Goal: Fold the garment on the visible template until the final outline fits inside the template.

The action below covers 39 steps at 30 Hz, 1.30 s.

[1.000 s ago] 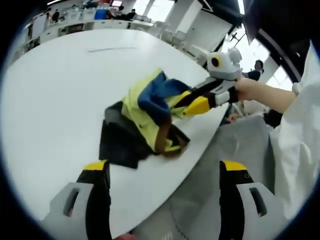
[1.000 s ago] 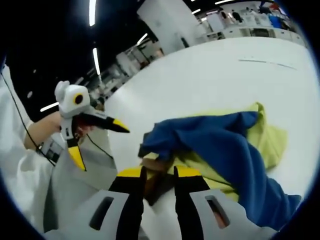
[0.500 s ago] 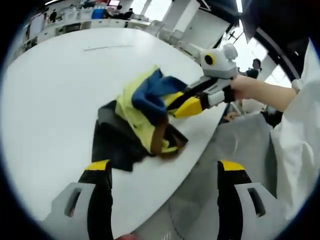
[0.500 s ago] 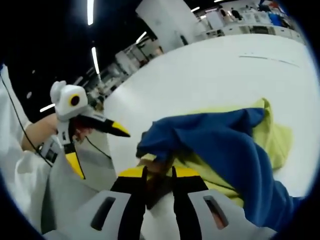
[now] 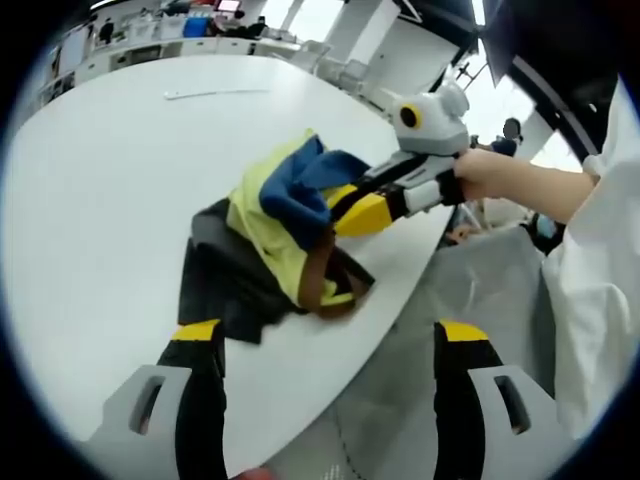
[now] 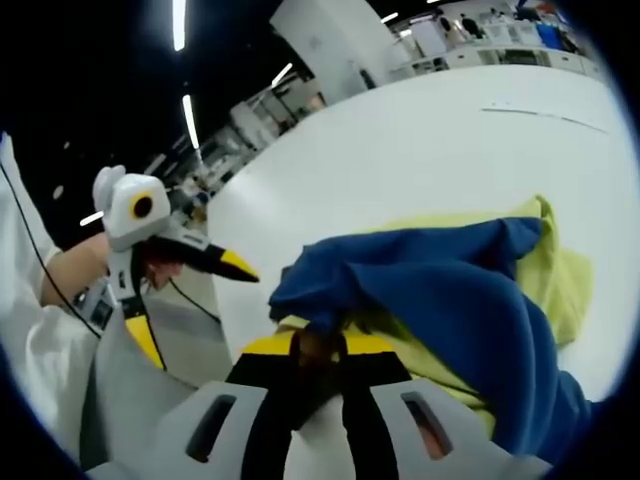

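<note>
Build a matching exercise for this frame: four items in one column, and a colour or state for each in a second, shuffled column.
Items:
1. left gripper
2. right gripper
3. template
4. table

States:
A. white, round-edged
B. dark sheet lying flat under the garment
C. jaws wide apart, holding nothing
D. jaws closed on the garment's edge

Pairs: 1-C, 2-D, 3-B, 4-A
</note>
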Each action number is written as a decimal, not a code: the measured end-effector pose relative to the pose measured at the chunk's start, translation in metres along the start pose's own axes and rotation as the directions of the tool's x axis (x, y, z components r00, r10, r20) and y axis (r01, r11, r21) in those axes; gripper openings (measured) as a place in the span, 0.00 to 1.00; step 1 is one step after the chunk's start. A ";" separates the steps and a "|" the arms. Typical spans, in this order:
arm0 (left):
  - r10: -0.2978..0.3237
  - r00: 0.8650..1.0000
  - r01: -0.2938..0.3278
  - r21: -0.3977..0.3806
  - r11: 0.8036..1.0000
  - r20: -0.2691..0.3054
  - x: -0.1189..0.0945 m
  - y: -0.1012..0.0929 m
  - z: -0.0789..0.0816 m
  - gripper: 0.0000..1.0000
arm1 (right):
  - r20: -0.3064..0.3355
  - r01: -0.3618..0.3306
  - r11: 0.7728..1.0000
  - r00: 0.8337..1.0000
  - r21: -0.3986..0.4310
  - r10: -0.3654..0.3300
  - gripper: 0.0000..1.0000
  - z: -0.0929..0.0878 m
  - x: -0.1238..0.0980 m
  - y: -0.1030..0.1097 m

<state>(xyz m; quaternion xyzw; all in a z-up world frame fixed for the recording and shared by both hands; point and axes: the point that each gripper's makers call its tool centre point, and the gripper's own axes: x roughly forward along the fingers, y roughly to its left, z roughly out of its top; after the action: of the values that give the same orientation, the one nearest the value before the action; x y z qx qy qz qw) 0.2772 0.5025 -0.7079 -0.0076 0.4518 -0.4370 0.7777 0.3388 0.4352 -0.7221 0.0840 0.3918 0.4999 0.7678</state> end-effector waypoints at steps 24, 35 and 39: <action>-0.002 1.000 0.002 0.010 1.000 -0.002 0.001 -0.004 0.001 0.82 | 0.042 -0.010 0.995 0.999 0.095 0.006 0.04 0.011 -0.002 0.006; -0.001 1.000 0.001 0.014 1.000 0.008 0.005 -0.009 0.002 0.78 | 0.129 -0.069 0.988 0.990 0.138 0.051 0.04 0.042 -0.009 0.023; -0.012 1.000 0.011 0.018 1.000 0.018 0.007 -0.014 0.003 0.78 | 0.158 -0.081 0.989 0.986 0.126 0.060 0.03 0.056 -0.011 0.029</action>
<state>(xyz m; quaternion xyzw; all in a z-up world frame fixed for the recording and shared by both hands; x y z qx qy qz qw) 0.2716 0.4881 -0.7051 -0.0073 0.4410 -0.4453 0.7792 0.3546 0.4544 -0.6635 0.1867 0.3605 0.4919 0.7702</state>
